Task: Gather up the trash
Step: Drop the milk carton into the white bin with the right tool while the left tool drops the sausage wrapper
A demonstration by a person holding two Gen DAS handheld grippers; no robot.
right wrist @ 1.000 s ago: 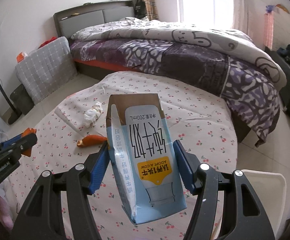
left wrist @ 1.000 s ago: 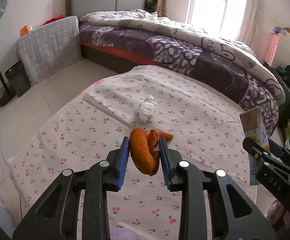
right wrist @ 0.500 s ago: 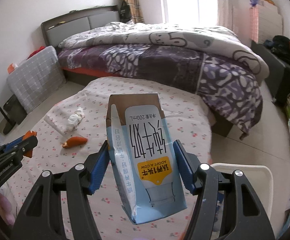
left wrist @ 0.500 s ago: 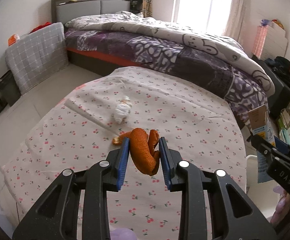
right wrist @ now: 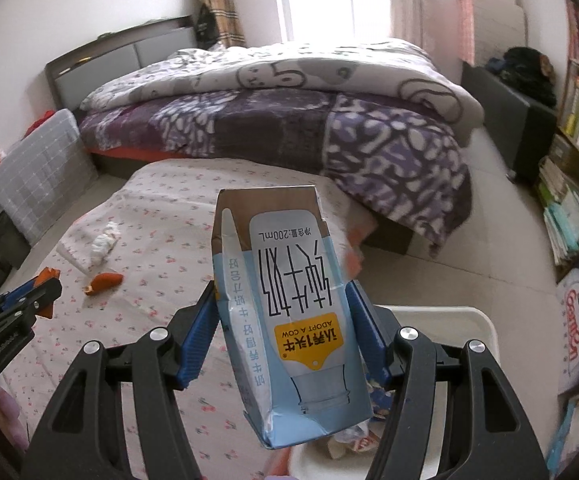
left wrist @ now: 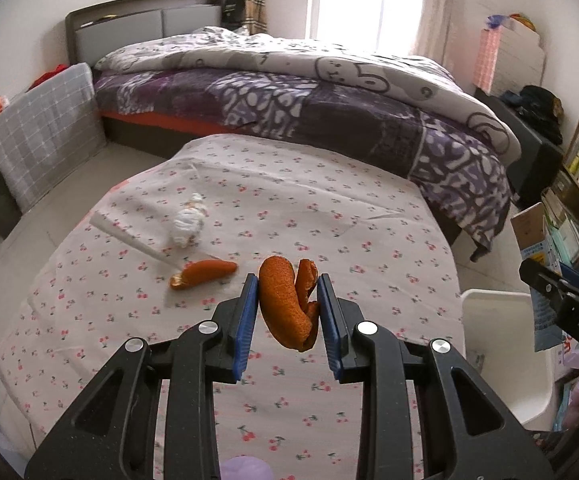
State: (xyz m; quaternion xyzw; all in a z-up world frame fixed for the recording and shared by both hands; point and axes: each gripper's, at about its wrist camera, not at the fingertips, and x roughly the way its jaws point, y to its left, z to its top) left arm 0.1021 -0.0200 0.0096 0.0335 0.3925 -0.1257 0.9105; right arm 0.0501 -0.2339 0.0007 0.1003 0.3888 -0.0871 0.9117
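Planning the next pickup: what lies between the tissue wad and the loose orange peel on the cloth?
Only bare cherry-print cloth between tissue wad and loose peel, seen in the left wrist view.

- The orange peel you hold in your left gripper is a curled, pitted strip, clamped above the cherry-print cloth.
- The milk carton in your right gripper is pale blue and white, upside down, its torn end crumpled nearest you, squeezed at both sides.
- A second peel piece lies flat on the cloth.
- A crumpled white tissue sits just beyond it.
- The white bin under the carton already holds scraps.
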